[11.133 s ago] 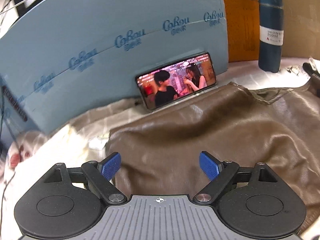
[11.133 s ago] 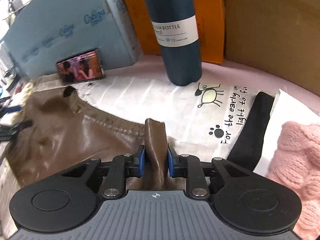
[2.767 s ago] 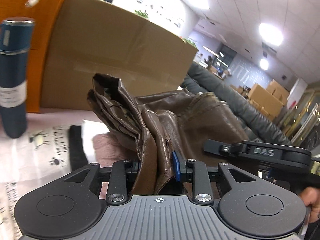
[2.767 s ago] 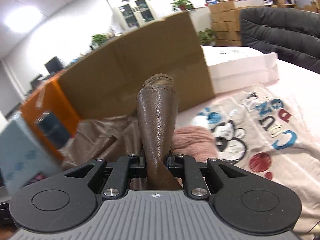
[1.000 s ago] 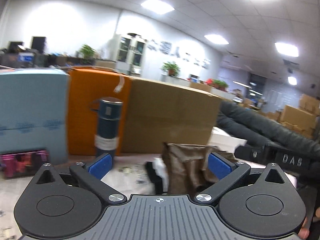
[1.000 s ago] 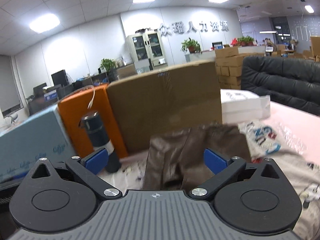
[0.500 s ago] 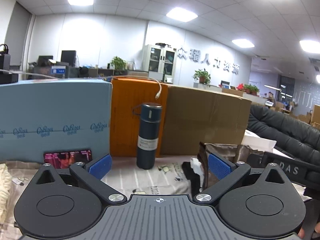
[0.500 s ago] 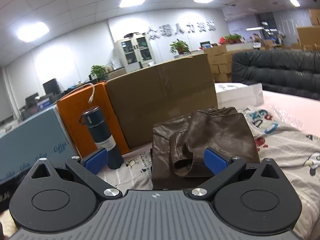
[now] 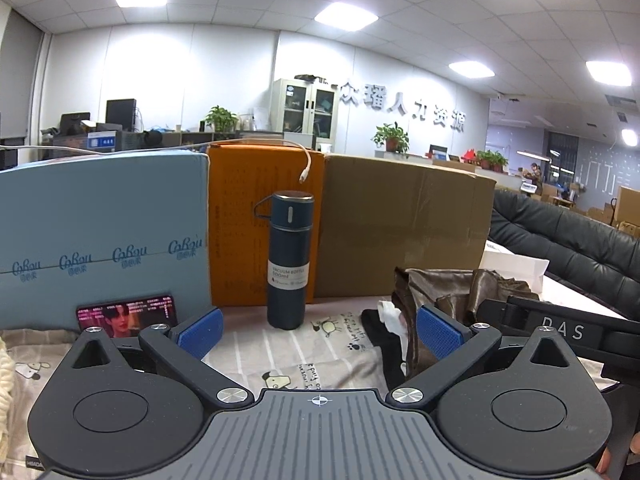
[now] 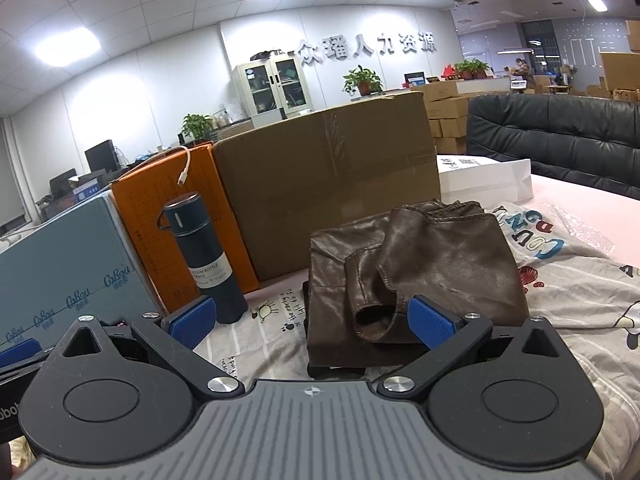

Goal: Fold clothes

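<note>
Brown leather garment (image 10: 416, 268) lies folded in a bundle on the printed cloth (image 10: 272, 340) over the counter, apparently atop a black item, just ahead of my right gripper (image 10: 310, 322). My right gripper and left gripper (image 9: 318, 330) both spread wide, holding nothing. Blue vacuum bottle (image 9: 289, 260) stands upright left of the garment, against the orange box (image 9: 240, 224).

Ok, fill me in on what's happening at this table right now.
A person with a handheld gripper in each hand is folding clothes. The brown leather garment lies folded in a bundle on the printed sheet, on top of something dark. Both the left gripper and the right gripper are open and hold nothing. A dark blue vacuum bottle stands upright in front of the orange box.
</note>
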